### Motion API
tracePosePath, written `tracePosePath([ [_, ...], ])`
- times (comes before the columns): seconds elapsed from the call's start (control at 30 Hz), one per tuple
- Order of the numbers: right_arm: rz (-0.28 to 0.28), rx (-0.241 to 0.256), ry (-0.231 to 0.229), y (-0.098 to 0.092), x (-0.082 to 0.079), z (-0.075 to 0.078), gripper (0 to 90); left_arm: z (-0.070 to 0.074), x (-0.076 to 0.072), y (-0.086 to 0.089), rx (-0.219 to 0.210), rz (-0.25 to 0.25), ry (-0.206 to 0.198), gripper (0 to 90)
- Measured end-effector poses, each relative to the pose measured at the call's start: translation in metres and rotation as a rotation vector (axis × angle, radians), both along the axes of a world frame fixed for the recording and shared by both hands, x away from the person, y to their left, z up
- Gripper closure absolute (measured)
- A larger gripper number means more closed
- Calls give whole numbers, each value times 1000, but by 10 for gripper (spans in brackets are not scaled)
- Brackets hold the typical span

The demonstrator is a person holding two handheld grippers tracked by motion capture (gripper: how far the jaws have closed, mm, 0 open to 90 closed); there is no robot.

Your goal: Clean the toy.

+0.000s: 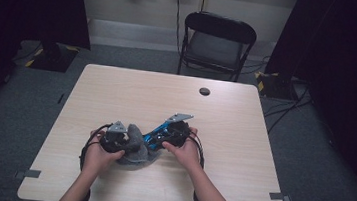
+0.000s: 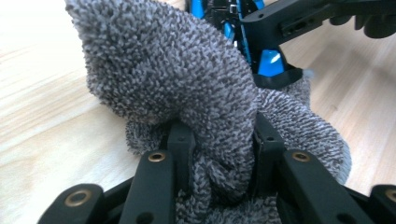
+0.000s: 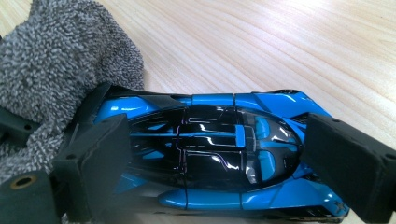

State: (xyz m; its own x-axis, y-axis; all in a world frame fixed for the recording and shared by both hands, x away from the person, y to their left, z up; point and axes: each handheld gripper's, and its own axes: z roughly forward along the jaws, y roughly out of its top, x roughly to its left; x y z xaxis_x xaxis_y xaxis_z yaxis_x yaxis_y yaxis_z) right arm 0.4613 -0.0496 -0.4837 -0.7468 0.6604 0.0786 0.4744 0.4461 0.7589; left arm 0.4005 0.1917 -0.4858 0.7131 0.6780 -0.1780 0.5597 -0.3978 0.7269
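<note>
A grey knitted cloth (image 1: 135, 145) lies bunched on the wooden table (image 1: 167, 94) near its front edge. My left gripper (image 2: 219, 140) is shut on a fold of this cloth (image 2: 177, 79), which bulges up between the jaws. A blue and black toy car (image 3: 219, 140) is clamped lengthwise in my right gripper (image 3: 222, 161), one jaw at each end. The car (image 1: 155, 136) touches the cloth (image 3: 56, 70) at its left end. In the high view the left gripper (image 1: 127, 143) and right gripper (image 1: 160, 138) sit close together, each held by a hand.
A black folding chair (image 1: 216, 44) stands beyond the table's far edge. A small dark round spot (image 1: 204, 91) marks the tabletop at the back right. Dark curtains hang on both sides, and cables run across the floor at the right.
</note>
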Motion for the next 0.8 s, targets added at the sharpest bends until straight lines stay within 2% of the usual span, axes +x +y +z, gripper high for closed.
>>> tracePosePath([
  [0.27,-1,-2,4,0,0,0,76,0,-5,-6,-16,-19,24,687],
  [0.8,-3,-5,8,1,0,1,76,0,-20,-28,-32,-99,59,693],
])
